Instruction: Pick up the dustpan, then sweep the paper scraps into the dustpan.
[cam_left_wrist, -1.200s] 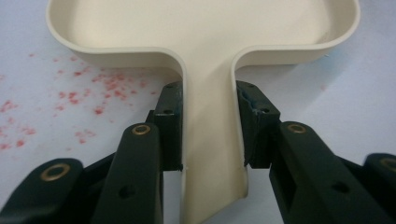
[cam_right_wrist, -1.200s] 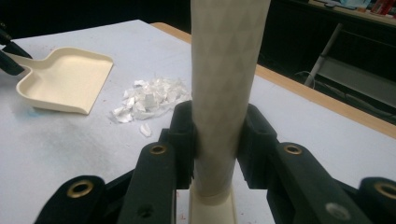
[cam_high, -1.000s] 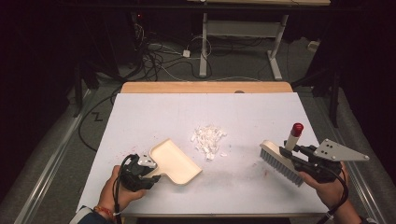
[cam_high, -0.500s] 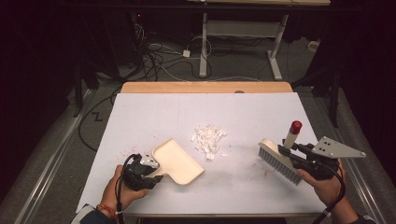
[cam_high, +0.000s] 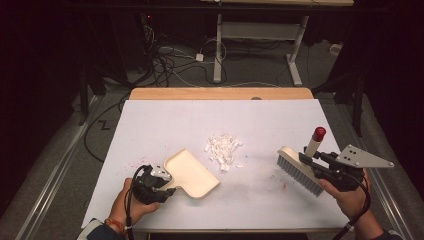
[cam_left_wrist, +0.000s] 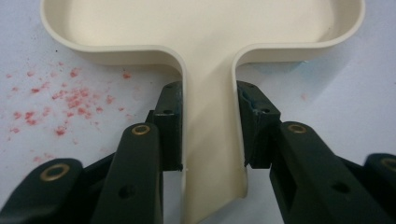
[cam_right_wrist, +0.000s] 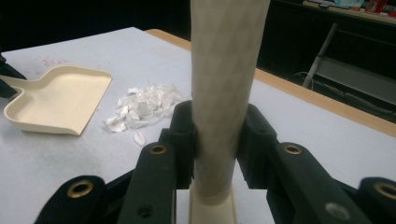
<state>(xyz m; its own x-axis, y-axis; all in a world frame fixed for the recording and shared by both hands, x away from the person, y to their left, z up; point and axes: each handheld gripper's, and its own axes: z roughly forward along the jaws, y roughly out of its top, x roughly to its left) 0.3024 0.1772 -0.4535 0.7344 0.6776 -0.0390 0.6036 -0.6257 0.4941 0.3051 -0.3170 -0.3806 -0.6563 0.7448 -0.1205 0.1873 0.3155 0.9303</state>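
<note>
We see no legible markings; left gripper (cam_left_wrist: 210, 126) pinches the dustpan (cam_left_wrist: 205, 28) handle, right gripper (cam_right_wrist: 217, 135) pinches the brush (cam_high: 299, 170) handle.

Cream plastic dustpan (cam_left_wrist: 205, 28) – smooth moulded surface, faint satin sheen along the rim and handle. Cream brush handle (cam_right_wrist: 226, 70) – matt, with a fine faceted texture; its red end cap (cam_high: 319, 133) looks glossy. Pale brush bristles (cam_high: 297, 172) look fine and fibrous. White torn paper scraps (cam_high: 223, 148) – thin, crumpled, matt. White table covering (cam_high: 165, 125) is matt and smooth, speckled with red stains near its left edge. Bare light wood strip (cam_high: 220, 93) at the far edge is smooth. Black gripper jaws (cam_left_wrist: 208, 135) are matt plastic with brass-coloured metal rivets.
</note>
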